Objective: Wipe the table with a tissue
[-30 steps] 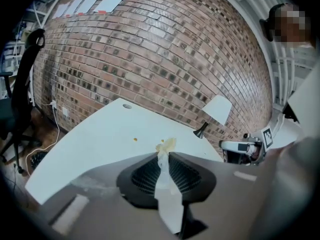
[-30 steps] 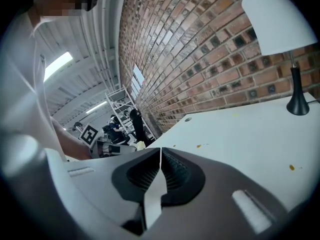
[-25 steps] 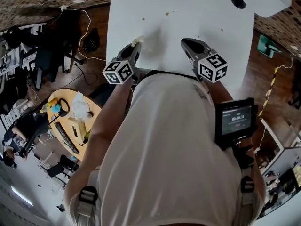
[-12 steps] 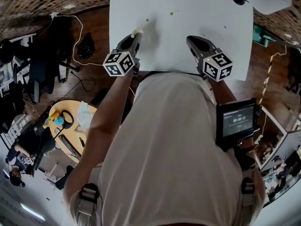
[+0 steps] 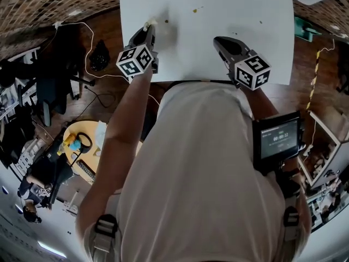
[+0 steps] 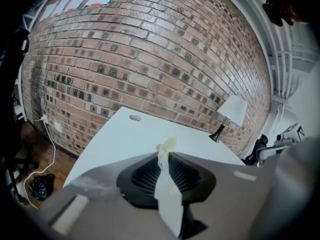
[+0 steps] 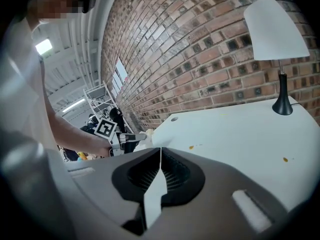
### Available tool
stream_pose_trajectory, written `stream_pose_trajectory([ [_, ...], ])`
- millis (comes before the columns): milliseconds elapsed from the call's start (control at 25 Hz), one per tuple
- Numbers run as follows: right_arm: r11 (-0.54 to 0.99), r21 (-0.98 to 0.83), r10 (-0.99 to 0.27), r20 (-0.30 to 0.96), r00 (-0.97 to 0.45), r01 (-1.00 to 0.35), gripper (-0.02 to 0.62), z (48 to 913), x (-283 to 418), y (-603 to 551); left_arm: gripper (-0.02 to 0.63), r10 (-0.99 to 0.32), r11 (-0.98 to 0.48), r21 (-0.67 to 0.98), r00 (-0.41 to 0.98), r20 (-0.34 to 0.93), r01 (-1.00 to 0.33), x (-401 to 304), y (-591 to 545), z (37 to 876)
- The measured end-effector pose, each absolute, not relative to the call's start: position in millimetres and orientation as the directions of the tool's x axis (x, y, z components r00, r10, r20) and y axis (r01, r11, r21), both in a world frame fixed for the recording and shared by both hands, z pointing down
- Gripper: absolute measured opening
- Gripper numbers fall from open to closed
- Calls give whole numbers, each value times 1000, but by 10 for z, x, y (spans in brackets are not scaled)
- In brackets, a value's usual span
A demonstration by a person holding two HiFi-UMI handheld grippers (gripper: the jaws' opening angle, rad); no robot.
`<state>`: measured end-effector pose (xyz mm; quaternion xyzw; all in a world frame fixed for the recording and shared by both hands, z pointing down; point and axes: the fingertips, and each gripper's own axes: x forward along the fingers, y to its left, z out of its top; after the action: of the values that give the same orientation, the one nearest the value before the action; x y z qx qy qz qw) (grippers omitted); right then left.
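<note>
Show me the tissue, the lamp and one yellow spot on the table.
tissue (image 6: 166,144), left gripper view, crumpled tip beyond the jaws
lamp (image 7: 276,30), right gripper view, white shade
yellow spot (image 7: 285,159), right gripper view, its middle

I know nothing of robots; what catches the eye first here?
A white table fills the top of the head view, dotted with yellowish specks. At its left edge the left hand-held gripper pinches a crumpled tissue; the right hand-held gripper, shut and empty, hovers over the near edge. A white lamp stands at the far right corner.
</note>
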<state>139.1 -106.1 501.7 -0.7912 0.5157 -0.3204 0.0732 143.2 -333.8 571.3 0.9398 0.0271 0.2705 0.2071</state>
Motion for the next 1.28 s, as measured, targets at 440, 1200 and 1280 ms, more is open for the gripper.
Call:
stream_pose_trajectory([
  [440,-448,-438,-867,427,258,-779,14,4904,1609,-774,58,77,-946,305,840,537,-108,1769,-3346,5836],
  [1200,-465,-460,-863,425,272,-756,14,4951,1675,-578,46,25,-961,224,761,648,-159,1793,-3290,6186],
  [1280,-464,-463,-865,421,273,-756,14,4941,1699,-580,43,28,-961,226,759,651,-158,1817,-3268,6188],
])
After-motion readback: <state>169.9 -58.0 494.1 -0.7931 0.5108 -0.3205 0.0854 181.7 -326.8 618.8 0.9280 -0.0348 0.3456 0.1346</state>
